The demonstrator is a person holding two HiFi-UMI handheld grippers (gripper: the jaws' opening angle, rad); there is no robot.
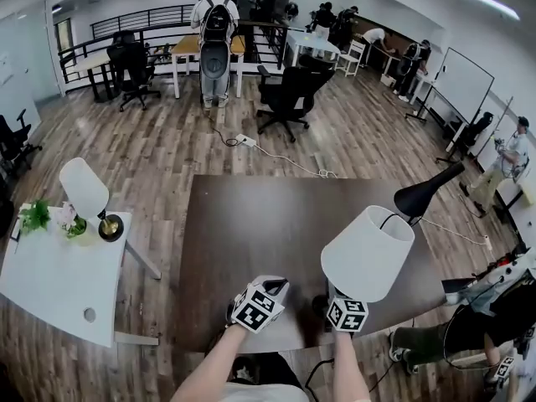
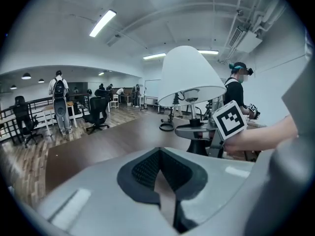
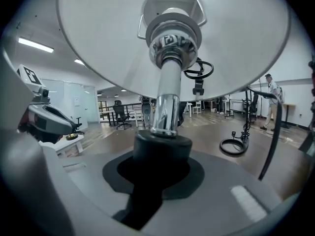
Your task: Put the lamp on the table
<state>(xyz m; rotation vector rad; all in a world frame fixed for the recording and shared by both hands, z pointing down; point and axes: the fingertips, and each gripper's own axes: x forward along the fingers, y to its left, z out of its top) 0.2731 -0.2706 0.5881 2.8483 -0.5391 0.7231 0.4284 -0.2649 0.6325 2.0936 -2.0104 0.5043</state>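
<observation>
from the head, looking forward and steeply down from above the near edge of the desk [image 1: 251, 216], taking in the whole top, all four corners and the room beyond; from the left gripper [image 2: 160, 178], low over the near edge, facing across toward the far right corner, with the lamp [image 2: 189, 77] close at right of centre; from the right gripper [image 3: 160, 156], very close under the shade by the near right corner, facing up and toward the far edge; shared by all three: lamp and desk top; shared by both gripper views: the other gripper at one side.
</observation>
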